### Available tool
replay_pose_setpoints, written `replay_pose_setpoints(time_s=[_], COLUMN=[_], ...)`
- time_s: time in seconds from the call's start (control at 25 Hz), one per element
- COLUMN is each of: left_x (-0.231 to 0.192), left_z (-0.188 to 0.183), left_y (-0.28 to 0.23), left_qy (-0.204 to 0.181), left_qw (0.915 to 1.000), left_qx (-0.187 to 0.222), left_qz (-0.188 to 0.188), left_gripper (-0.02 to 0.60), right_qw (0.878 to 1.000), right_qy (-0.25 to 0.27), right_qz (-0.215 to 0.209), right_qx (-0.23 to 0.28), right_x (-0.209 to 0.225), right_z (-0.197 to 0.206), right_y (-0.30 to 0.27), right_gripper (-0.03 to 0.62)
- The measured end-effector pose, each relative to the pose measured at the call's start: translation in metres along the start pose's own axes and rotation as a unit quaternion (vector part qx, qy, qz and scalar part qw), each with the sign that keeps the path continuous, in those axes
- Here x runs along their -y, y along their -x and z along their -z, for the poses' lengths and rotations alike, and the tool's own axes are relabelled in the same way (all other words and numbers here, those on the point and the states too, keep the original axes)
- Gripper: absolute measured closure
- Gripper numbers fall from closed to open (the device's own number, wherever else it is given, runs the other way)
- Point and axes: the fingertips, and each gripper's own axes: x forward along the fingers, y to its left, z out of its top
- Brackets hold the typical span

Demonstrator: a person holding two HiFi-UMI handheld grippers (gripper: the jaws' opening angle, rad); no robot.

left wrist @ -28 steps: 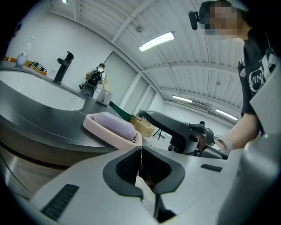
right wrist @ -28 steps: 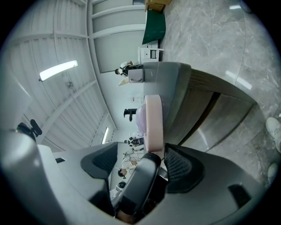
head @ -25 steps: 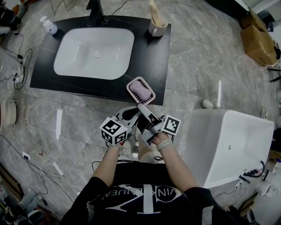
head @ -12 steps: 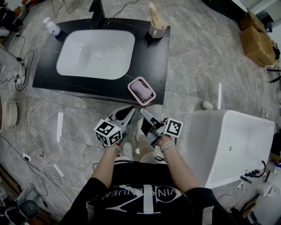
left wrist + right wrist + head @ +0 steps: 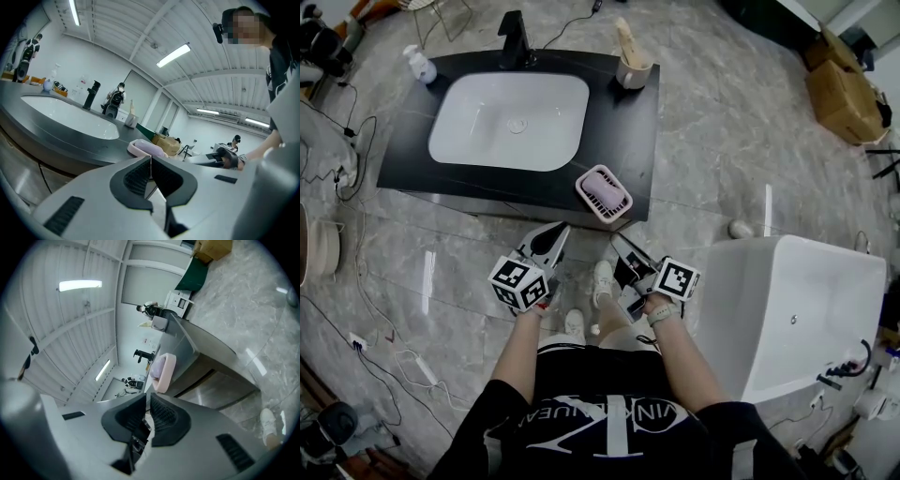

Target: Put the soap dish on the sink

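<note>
a: where is the soap dish (image 5: 604, 193)?

b: on the black counter (image 5: 623, 122), near its front right corner, turned at a slant to the edge. it is pink and has a pale lilac bar of soap (image 5: 600, 192) lying in it. the white basin (image 5: 508, 120) is just to its left, apart from it.

a: is either claw on it?

b: no. both are off the counter, over the grey marble floor (image 5: 722, 141) in front of the person, well short of the dish.

a: the left gripper (image 5: 558, 231)?

b: its jaws are together, pad against pad, with nothing between them. its own view looks along the counter edge, with the dish ahead of the tips.

a: and the right gripper (image 5: 617, 241)?

b: its jaws have just been closing and now sit together, or all but; nothing is caught in them. it is rolled onto its side, so in its view the counter and dish stand on end.

a: what else is on the counter?

b: a black tap (image 5: 514, 39) behind the basin, a cup (image 5: 630, 64) with a brush at the back right corner, and a small pump bottle (image 5: 419, 66) at the back left. a white tub (image 5: 797, 309) stands on the floor to the person's right.
</note>
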Motion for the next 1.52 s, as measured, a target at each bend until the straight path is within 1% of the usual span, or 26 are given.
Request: replay_pose_setpoints(time_s=[0.12, 0.2, 0.4, 0.56, 0.68, 0.8, 0.92, 1.12, 1.28, 1.52], left_x=[-0.005, -0.009, -0.018, -0.022, -0.023, -0.024, -0.024, -0.023, -0.023, -0.020], left_z=[-0.007, -0.012, -0.026, -0.039, -0.050, -0.061, -0.070, -0.086, -0.101, -0.117], left_y=[0.011, 0.018, 0.035, 0.051, 0.060, 0.069, 0.076, 0.091, 0.100, 0.108], left_qy=[-0.007, -0.011, -0.026, -0.036, -0.045, -0.053, -0.062, -0.077, -0.084, -0.096], left_qw=[0.9999, 0.9997, 0.9987, 0.9974, 0.9963, 0.9952, 0.9941, 0.9908, 0.9882, 0.9849], left_qx=[0.009, 0.014, 0.027, 0.039, 0.048, 0.055, 0.058, 0.072, 0.089, 0.105], left_qz=[-0.011, -0.018, -0.036, -0.049, -0.056, -0.061, -0.068, -0.085, -0.093, -0.099], left_gripper=[0.560, 0.560, 0.560, 0.560, 0.561, 0.561, 0.561, 0.561, 0.561, 0.561], right_qw=[0.999, 0.998, 0.995, 0.989, 0.980, 0.966, 0.953, 0.939, 0.930, 0.913], right_qy=[0.000, 0.020, 0.075, 0.128, 0.179, 0.237, 0.284, 0.325, 0.346, 0.387], right_qz=[0.043, 0.059, 0.064, 0.075, 0.088, 0.098, 0.102, 0.112, 0.120, 0.126], right_qx=[0.010, 0.013, 0.019, 0.017, 0.006, -0.006, -0.005, 0.012, 0.023, 0.034], right_x=[0.005, 0.004, -0.012, -0.025, -0.037, -0.049, -0.062, -0.077, -0.086, -0.104], right_z=[-0.001, -0.005, -0.020, -0.026, -0.028, -0.028, -0.031, -0.041, -0.048, -0.058], right_y=[0.010, 0.014, 0.021, 0.026, 0.026, 0.022, 0.020, 0.026, 0.034, 0.040], right_gripper=[0.554, 0.556, 0.560, 0.562, 0.562, 0.562, 0.562, 0.562, 0.562, 0.562])
